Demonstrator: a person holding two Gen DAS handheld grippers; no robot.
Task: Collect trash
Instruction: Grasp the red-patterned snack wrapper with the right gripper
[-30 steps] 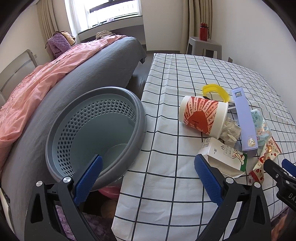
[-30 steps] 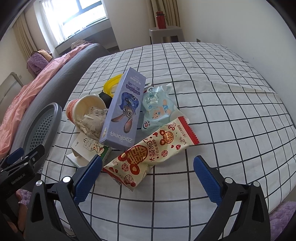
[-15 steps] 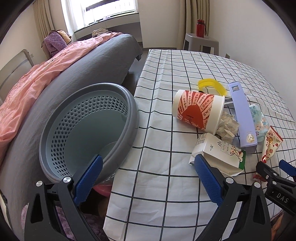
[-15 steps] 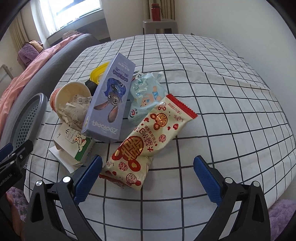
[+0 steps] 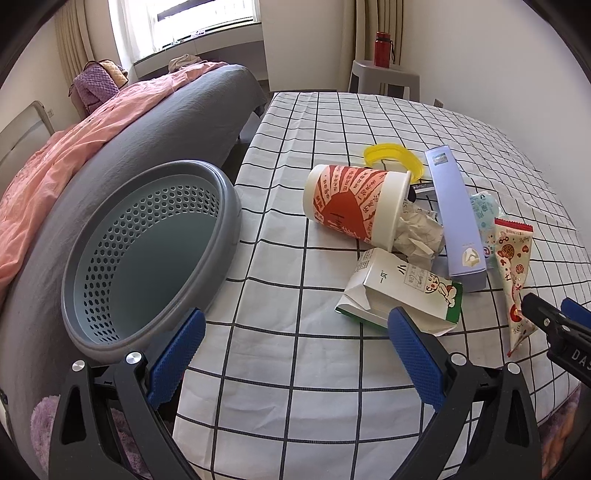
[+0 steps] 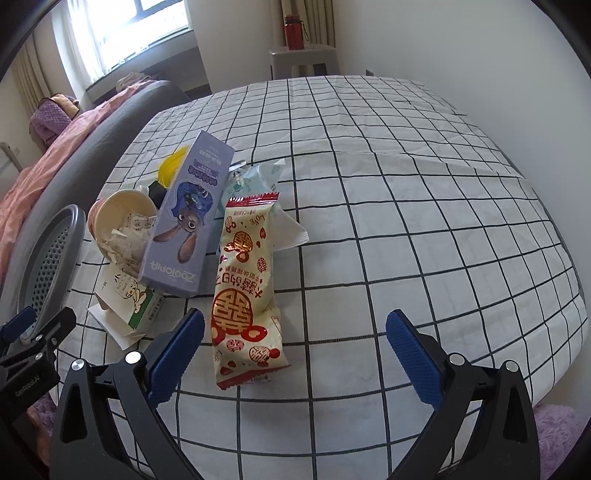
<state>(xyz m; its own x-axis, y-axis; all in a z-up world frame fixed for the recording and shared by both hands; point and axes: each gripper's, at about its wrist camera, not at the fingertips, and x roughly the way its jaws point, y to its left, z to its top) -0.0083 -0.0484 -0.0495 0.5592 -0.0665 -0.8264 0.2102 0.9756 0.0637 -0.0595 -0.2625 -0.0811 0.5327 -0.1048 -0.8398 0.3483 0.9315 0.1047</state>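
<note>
- Closest to me: both grippers are wide open and holding nothing. My right gripper hovers low over the near end of the snack wrapper, which lies lengthwise between the jaws, a bit closer to the left pad.
- My left gripper hangs over the table's near-left edge, with the bin just beside its left jaw and the milk carton right at its right fingertip.
- So I'd call this the very start: the bin looks empty, nothing's collected yet, and I'm lining up for the first pick.
- Next move, I reckon: drop the right gripper, close across the wrapper's width and carry it left to the bin. It's a thin, crinkly pack lying flat on the checked cloth, so I'd have to go low enough to catch it without pinching the cloth.
- A bit further back is the rest of the pile, all touching: a purple box leaning across the carton, a tipped paper cup with crumpled paper spilling out, and a pale blue packet half under the wrapper.
- Behind that, a yellow lid.
- Way back: a stool with a red bottle on it. Not trash, I'm leaving those.
</note>
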